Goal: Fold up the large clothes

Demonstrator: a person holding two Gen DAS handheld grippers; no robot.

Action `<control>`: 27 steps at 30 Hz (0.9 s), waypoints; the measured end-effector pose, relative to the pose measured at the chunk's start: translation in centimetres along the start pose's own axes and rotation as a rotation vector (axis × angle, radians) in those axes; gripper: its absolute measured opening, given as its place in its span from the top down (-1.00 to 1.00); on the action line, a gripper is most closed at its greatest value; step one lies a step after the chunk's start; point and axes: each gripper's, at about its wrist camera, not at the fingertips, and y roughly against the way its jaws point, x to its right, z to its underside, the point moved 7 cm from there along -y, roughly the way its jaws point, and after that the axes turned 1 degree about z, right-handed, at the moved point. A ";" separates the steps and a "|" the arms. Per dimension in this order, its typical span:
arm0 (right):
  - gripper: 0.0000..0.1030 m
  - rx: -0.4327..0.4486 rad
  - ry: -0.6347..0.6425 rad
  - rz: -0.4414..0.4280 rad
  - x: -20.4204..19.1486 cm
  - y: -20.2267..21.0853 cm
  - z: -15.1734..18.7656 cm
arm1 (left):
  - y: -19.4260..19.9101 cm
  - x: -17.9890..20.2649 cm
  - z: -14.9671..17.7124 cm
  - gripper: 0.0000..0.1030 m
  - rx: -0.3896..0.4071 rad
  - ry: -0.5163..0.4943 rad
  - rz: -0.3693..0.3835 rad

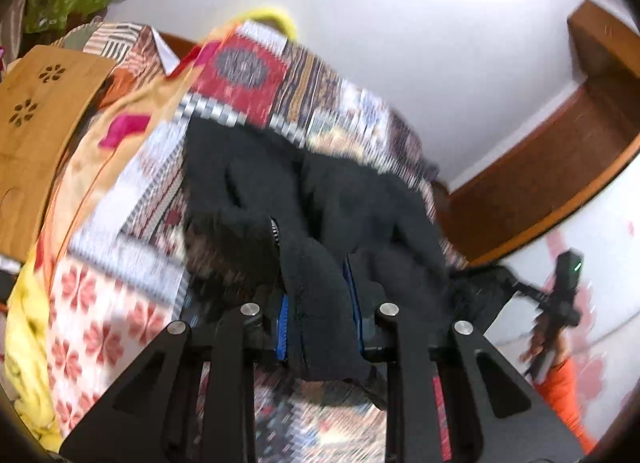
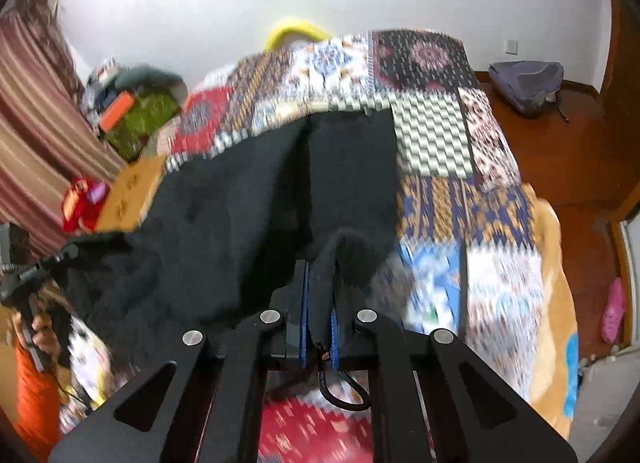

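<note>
Left wrist view: the left gripper (image 1: 316, 263) is clamped on a thick fold of a black garment (image 1: 256, 179), its blue-lined fingers (image 1: 282, 327) pressing the cloth from both sides. The garment hangs forward from the grip and spreads onto a patchwork bedspread (image 1: 240, 75) that covers a bed. A wooden board (image 1: 36, 111) with flower-shaped cut-outs lies at the left edge of the bed, beside an orange and yellow blanket (image 1: 100, 167). A yellow curved object (image 1: 272, 19) shows behind the far end of the bed, against a white wall (image 1: 420, 43). At the right edge, the person's other hand (image 1: 544, 347), in an orange sleeve (image 1: 564, 391), holds the handle of the second tool. The picture is blurred.

Right wrist view: the right gripper (image 2: 320, 283) is closed tight on a thin edge of the same garment (image 2: 248, 191), and a black cord loop (image 2: 344, 395) dangles below the jaws. The cloth stretches to the left across the bedspread (image 2: 432, 143) and reaches the left gripper (image 2: 60, 257) at the frame's left edge. A striped curtain (image 2: 36, 111) and a cluttered pile with a green cloth (image 2: 136, 119) stand to the left of the bed. A grey bag (image 2: 524, 83) rests on the wooden floor (image 2: 560, 167) at the right, well apart from the bed, and a pink slipper (image 2: 614, 311) lies near the doorway.
</note>
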 end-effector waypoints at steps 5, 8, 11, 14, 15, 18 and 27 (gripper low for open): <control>0.87 0.069 -0.040 0.053 1.5 -1.4 -5.4 | -1.5 -1.1 -5.9 0.58 0.071 0.059 -0.030; 0.87 0.067 -0.075 0.086 3.1 -3.8 -7.4 | -4.1 -3.7 -8.5 0.58 0.075 0.110 -0.068; 0.87 0.047 -0.092 0.125 4.6 -7.1 -8.3 | -8.1 -7.6 -10.3 0.59 0.050 0.169 -0.117; 0.87 0.013 -0.145 0.149 7.0 -11.0 -8.7 | -11.9 -11.5 -10.4 0.59 0.006 0.217 -0.176; 0.87 0.000 -0.158 0.156 7.6 -12.1 -8.7 | -13.0 -12.6 -10.0 0.59 -0.012 0.227 -0.193; 0.87 -0.055 -0.179 0.169 9.1 -15.9 -8.2 | -17.1 -15.4 -8.9 0.58 -0.078 0.226 -0.250; 0.64 -0.065 -0.018 0.290 8.7 -17.8 -7.3 | -20.1 -14.7 -8.2 0.54 -0.110 0.021 -0.358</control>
